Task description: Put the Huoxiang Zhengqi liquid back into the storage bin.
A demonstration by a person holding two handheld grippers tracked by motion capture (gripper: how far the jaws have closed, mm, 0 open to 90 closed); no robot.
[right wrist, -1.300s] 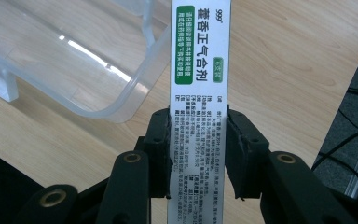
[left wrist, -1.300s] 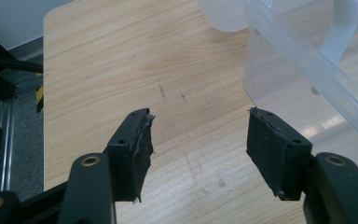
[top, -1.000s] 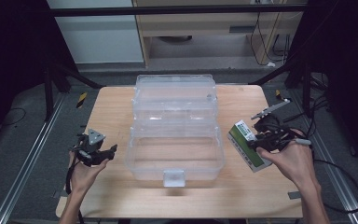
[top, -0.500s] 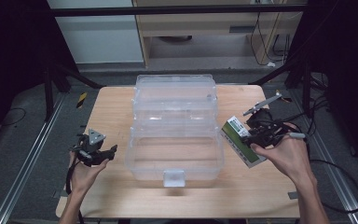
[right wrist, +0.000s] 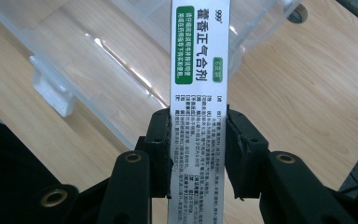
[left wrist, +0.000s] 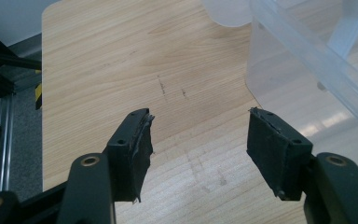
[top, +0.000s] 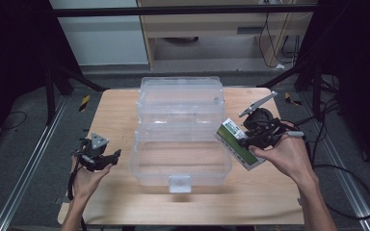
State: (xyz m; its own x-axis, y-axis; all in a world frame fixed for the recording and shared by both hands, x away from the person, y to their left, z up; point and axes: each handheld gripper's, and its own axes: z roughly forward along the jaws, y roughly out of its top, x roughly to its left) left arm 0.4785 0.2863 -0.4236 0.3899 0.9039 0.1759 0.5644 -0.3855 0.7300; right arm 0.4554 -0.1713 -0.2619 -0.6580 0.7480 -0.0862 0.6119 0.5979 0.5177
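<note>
my right fingers (right wrist: 198, 154) are clamped on the box (right wrist: 199, 93), one pad on each narrow side, near its lower end. it looks like a light, stiff card box with a smooth printed face, so it could slip or dent if i squeeze hard; holding the narrow sides near the middle seems best to stop it swinging. in the high view the box (top: 238, 149) hangs tilted above the bench (top: 120, 110), just beside the right wall of the clear bin (top: 183, 178), its far end leaning toward the open bin. my left fingers (left wrist: 198, 154) stand apart with nothing between them, low over bare bench just left of the bin
</note>
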